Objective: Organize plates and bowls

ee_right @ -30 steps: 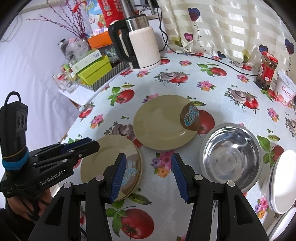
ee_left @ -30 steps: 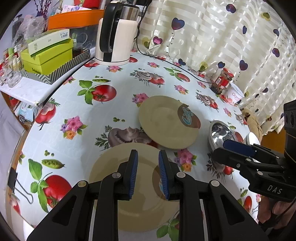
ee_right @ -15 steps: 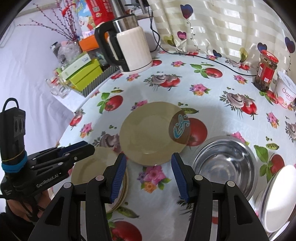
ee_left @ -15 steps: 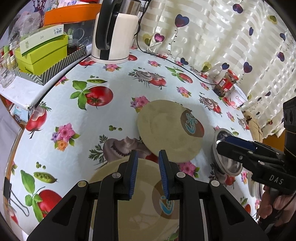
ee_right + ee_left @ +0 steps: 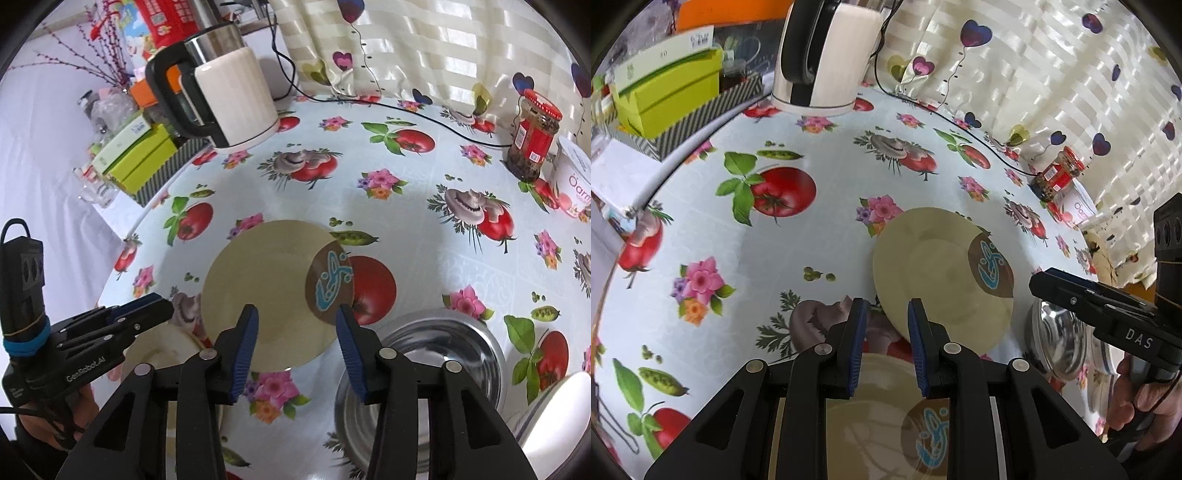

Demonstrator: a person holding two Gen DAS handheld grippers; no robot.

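Hovering with fingers apart and empty, both tools face the far plate [image 5: 273, 291]; right tool [image 5: 295, 332] nearer, left tool [image 5: 884, 325] at its near-left rim.

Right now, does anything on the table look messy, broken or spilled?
Nothing looks broken or spilled. The round tan plate lies flat on the tablecloth, the shiny steel bowl sits upright beside it, and another tan plate lies flat under the left gripper.

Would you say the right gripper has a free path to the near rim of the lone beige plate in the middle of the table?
Probably yes: the right gripper is open, its fingers straddling the beige plate's near rim, with nothing between; the steel bowl sits off to the right.
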